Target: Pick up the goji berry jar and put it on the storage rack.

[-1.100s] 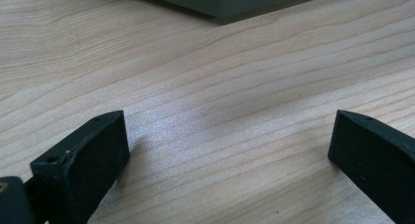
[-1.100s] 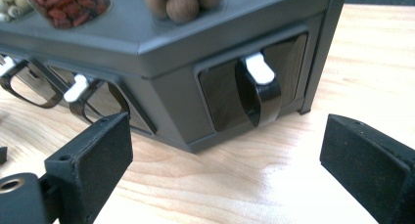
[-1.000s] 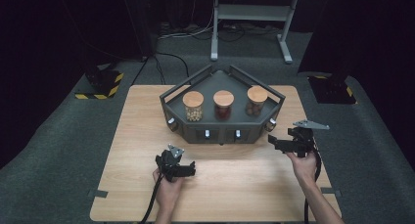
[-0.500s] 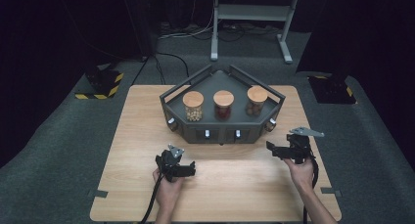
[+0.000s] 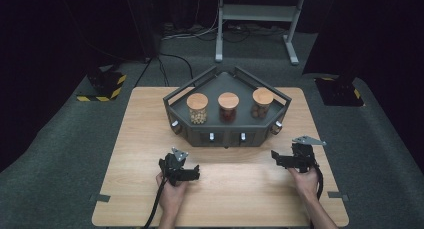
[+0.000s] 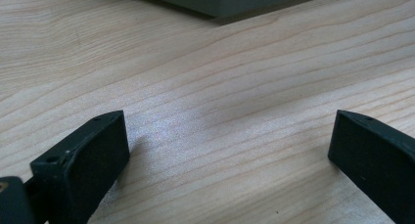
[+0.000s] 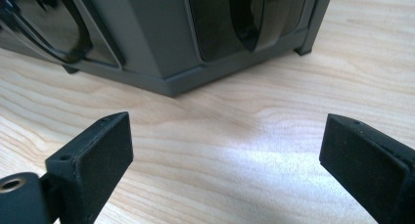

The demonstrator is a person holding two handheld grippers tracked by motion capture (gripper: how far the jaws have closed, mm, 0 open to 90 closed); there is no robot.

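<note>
Both pairs of jaws were spread wide with nothing between them. The left gripper [image 5: 192, 174] was held low over the wooden table [image 5: 130, 199] near its front edge; the right gripper [image 5: 276, 158] was held well apart from it, aimed at the rack's front corner, probably ready for a reach. Beyond them, a dark grey angled rack [image 5: 225, 134] was set mid-table. On its shelf three cork-lidded glass jars were lined up upright: left jar [image 5: 197, 108], middle jar [image 5: 228, 107], right jar [image 5: 262, 103].

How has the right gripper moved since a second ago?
Yes. The right gripper has dropped toward the near table edge, farther from the grey rack's front corner. Its fingers stand open, holding nothing.
</note>
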